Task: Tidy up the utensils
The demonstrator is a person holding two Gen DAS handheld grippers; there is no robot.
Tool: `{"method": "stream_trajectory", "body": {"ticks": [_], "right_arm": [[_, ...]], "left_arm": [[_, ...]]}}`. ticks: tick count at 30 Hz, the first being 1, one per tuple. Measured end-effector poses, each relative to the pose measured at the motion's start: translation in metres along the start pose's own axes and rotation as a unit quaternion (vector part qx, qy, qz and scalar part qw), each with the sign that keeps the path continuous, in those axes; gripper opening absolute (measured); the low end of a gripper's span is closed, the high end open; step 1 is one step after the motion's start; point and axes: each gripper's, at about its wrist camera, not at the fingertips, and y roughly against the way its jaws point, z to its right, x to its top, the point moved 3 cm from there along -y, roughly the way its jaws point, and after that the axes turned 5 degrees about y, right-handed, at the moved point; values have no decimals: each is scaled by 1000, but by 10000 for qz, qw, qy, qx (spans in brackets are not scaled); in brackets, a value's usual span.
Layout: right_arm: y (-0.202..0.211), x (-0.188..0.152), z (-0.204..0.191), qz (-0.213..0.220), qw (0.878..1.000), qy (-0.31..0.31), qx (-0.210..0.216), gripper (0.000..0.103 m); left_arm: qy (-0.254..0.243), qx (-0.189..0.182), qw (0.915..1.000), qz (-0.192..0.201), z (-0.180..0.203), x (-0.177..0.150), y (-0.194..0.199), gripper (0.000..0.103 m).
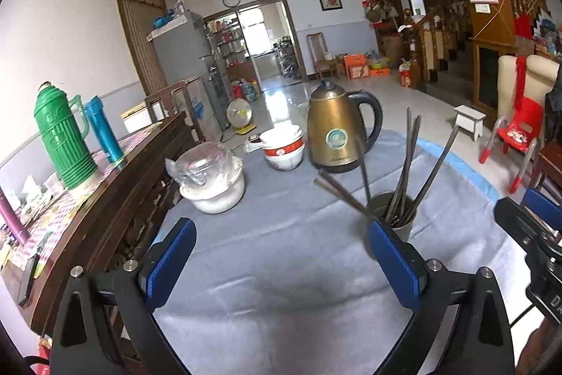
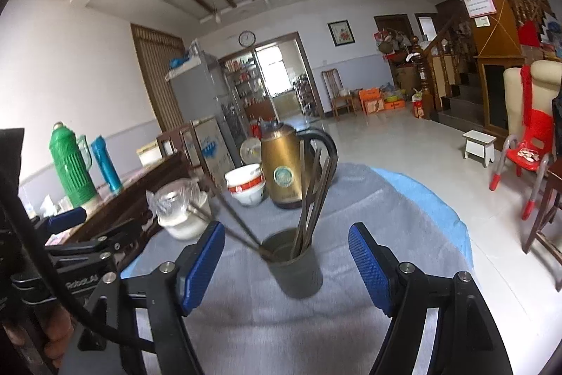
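A dark round holder cup (image 1: 393, 217) stands on the grey tablecloth (image 1: 281, 269), with several dark chopsticks (image 1: 404, 164) standing in it and fanning outward. My left gripper (image 1: 281, 255) is open and empty, to the left of the cup, with its right finger pad just in front of the cup. In the right wrist view the cup (image 2: 295, 266) sits just ahead, between the open fingers of my right gripper (image 2: 286, 260), with the chopsticks (image 2: 312, 195) leaning out of it. The right gripper holds nothing.
A gold electric kettle (image 1: 337, 129), stacked white-and-red bowls (image 1: 282, 146) and a white jar with a plastic-wrapped glass lid (image 1: 210, 178) stand behind the cup. A dark wooden sideboard (image 1: 105, 199) with a green thermos (image 1: 63, 136) flanks the table's left. A red chair (image 1: 520, 132) is right.
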Motion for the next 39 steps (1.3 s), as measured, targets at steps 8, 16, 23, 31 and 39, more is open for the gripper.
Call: {"method": "stream_trajectory", "body": {"ticks": [8, 16, 23, 31, 39], "right_arm": [[15, -7, -6, -181, 9996, 20, -217, 76], [20, -20, -7, -590, 9978, 59, -299, 76], [28, -31, -22, -718, 9970, 104, -264, 76], [28, -41, -40, -874, 9958, 156, -222, 76], [19, -49, -56, -1000, 9945, 276, -156, 76]], "left_arm": [[-4, 92, 9998, -202, -7, -13, -1, 98], [-98, 130, 9983, -562, -15, -41, -1, 98], [22, 102, 9967, -808, -27, -60, -2, 98], [107, 119, 9955, -936, -38, -72, -3, 98], [183, 153, 9946, -1006, -48, -79, -11, 98]]}}
